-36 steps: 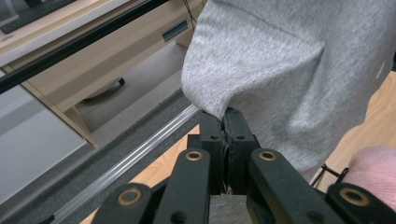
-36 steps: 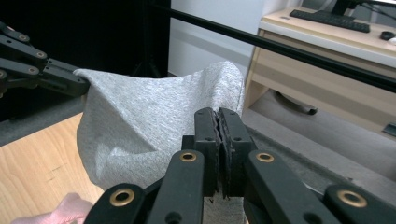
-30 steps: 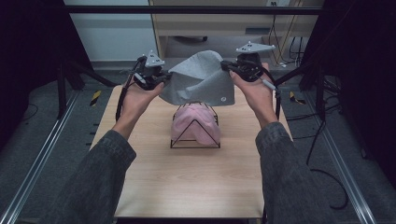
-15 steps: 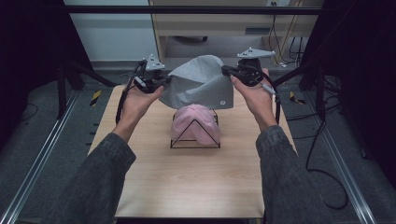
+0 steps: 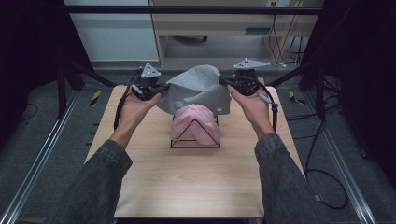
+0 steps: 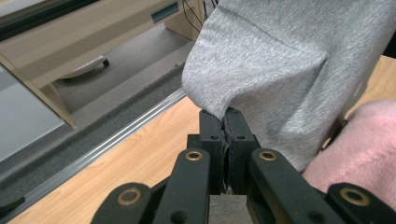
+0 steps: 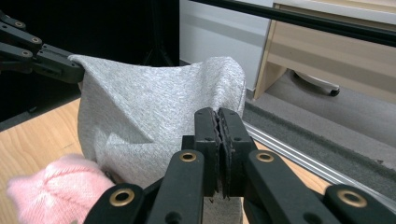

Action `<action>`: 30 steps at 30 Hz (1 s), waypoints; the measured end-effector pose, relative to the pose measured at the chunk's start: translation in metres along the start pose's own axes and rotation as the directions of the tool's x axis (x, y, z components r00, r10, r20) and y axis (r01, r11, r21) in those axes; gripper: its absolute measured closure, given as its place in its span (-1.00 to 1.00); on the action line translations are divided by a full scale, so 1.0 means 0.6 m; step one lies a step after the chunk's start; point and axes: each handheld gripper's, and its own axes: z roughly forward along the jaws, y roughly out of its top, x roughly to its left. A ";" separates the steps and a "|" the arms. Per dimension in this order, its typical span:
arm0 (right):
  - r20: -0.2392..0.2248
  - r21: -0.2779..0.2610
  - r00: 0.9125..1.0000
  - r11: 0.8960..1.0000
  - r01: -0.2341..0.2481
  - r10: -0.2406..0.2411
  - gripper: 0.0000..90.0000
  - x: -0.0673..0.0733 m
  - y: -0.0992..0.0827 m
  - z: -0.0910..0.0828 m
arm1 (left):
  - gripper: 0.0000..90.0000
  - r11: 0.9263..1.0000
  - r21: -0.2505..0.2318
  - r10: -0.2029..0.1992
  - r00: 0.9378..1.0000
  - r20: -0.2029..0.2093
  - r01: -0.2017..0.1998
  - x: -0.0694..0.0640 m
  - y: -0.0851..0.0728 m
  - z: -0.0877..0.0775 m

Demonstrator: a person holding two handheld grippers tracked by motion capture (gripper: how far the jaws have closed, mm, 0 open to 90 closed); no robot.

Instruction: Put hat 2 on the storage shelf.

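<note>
A grey knit hat [image 5: 198,91] hangs stretched in the air between both grippers, just behind and above a pink knit hat [image 5: 195,122] that sits on a black wire stand [image 5: 194,140] in the middle of the table. My left gripper [image 5: 161,87] is shut on the grey hat's left edge; in the left gripper view its jaws pinch the fabric [image 6: 271,70]. My right gripper [image 5: 224,81] is shut on the hat's right edge [image 7: 159,116]. The pink hat [image 7: 56,186] lies low and to the left in the right gripper view.
The wooden table [image 5: 187,186] has open room in front of the stand. Behind the table run a floor rail and a beige cabinet [image 5: 219,28]. Dark frame posts stand at both sides, and cables [image 5: 322,154] trail off the right edge.
Both grippers have carried the grey hat a little forward and down, so its lower edge now overlaps the top of the pink hat.
</note>
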 end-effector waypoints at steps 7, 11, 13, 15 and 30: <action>-0.005 0.012 1.000 1.000 -0.004 0.004 0.94 0.001 -0.013 -0.002 | 0.95 1.000 -0.004 -0.014 1.000 0.019 0.014 -0.004 -0.010 -0.001; -0.007 0.025 1.000 1.000 -0.005 0.005 0.94 0.001 -0.022 -0.002 | 0.95 1.000 0.001 -0.018 1.000 0.018 0.018 -0.005 -0.015 -0.001; -0.007 0.030 1.000 1.000 -0.008 0.009 0.94 0.002 -0.027 -0.001 | 0.95 1.000 -0.003 -0.025 0.999 0.022 0.025 -0.006 -0.019 0.000; -0.006 0.037 1.000 0.999 -0.002 0.002 0.94 0.002 -0.031 -0.001 | 0.95 1.000 -0.003 -0.028 0.999 0.027 0.028 -0.007 -0.022 0.000; -0.011 0.055 1.000 0.998 -0.009 0.010 0.94 0.011 -0.058 0.003 | 0.95 0.999 0.004 -0.034 0.999 0.027 0.034 -0.017 -0.045 -0.005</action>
